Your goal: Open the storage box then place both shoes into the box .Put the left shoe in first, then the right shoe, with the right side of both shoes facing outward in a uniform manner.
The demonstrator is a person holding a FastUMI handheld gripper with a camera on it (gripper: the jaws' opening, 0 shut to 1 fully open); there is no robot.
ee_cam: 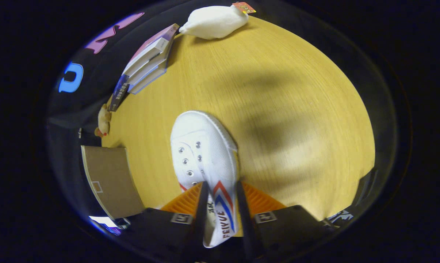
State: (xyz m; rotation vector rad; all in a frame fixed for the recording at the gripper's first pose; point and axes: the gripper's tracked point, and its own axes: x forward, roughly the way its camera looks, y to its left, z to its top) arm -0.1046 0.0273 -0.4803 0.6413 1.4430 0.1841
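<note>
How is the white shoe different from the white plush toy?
The white shoe is clamped between the gripper fingers; the white plush toy lies far beyond them at the table's far edge, beside the books. The shoe has eyelets and red-blue stripes; the toy is plain, with a tag. Both are white.

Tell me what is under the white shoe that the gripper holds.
The gripper is shut on the side wall of the white shoe. Beneath it is the wooden table, with a dark shadow beside. Whether the sole touches the table cannot be seen.
</note>
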